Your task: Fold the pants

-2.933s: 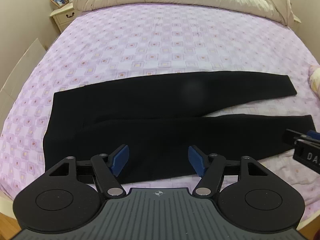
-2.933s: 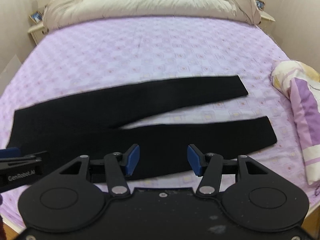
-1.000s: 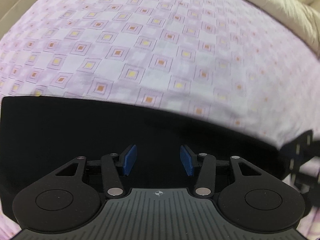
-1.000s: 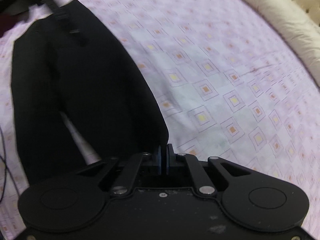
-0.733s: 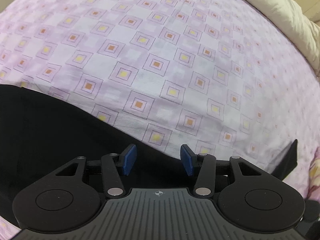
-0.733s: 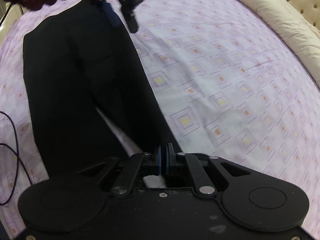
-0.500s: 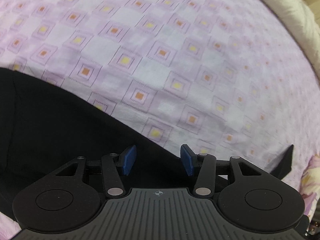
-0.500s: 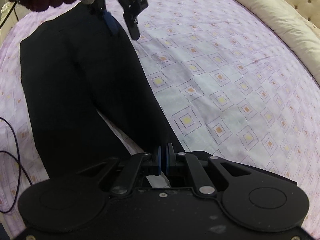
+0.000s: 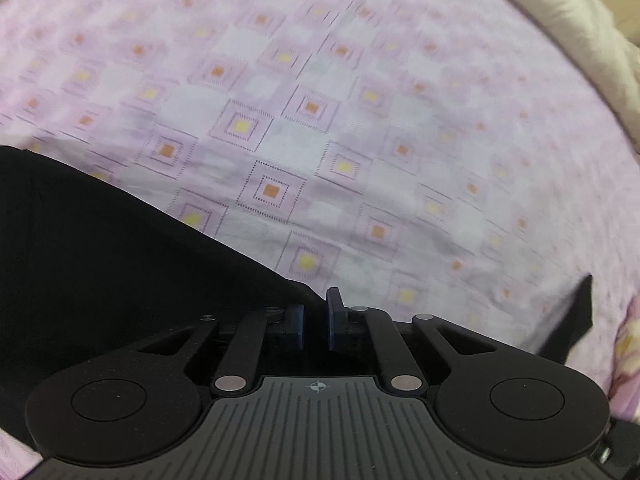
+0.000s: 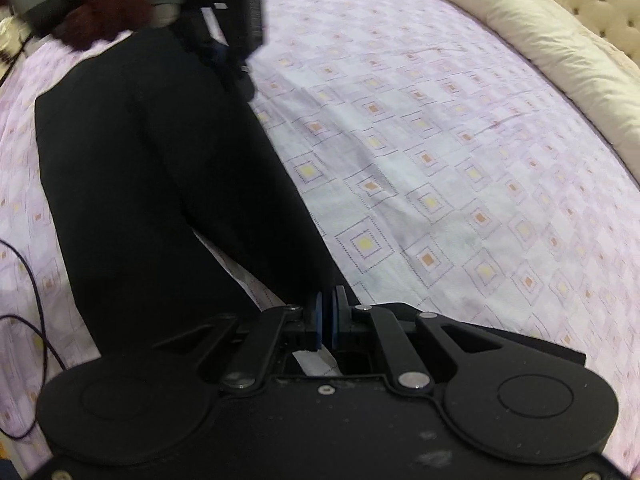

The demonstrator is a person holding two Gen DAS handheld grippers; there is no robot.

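Note:
Black pants (image 10: 160,184) lie spread on the purple patterned bed sheet (image 10: 420,152). My right gripper (image 10: 329,312) is shut on the far edge of one pant leg near its hem. My left gripper (image 9: 316,314) has its blue pads nearly together on the far edge of the pants (image 9: 120,264) near the waist end. In the right wrist view the left gripper (image 10: 232,40) shows blurred at the top, over the far end of the pants. The second leg lies to the left, a strip of sheet between them.
A cream duvet (image 10: 540,40) is rolled along the head of the bed, also at the top right of the left wrist view (image 9: 580,40). A dark cable (image 10: 32,340) lies on the sheet at the left. A patterned pillow (image 9: 628,344) sits at the right edge.
My left gripper has closed from wide open onto the pants' edge. My right gripper stays shut on the leg; the fabric has shifted slightly.

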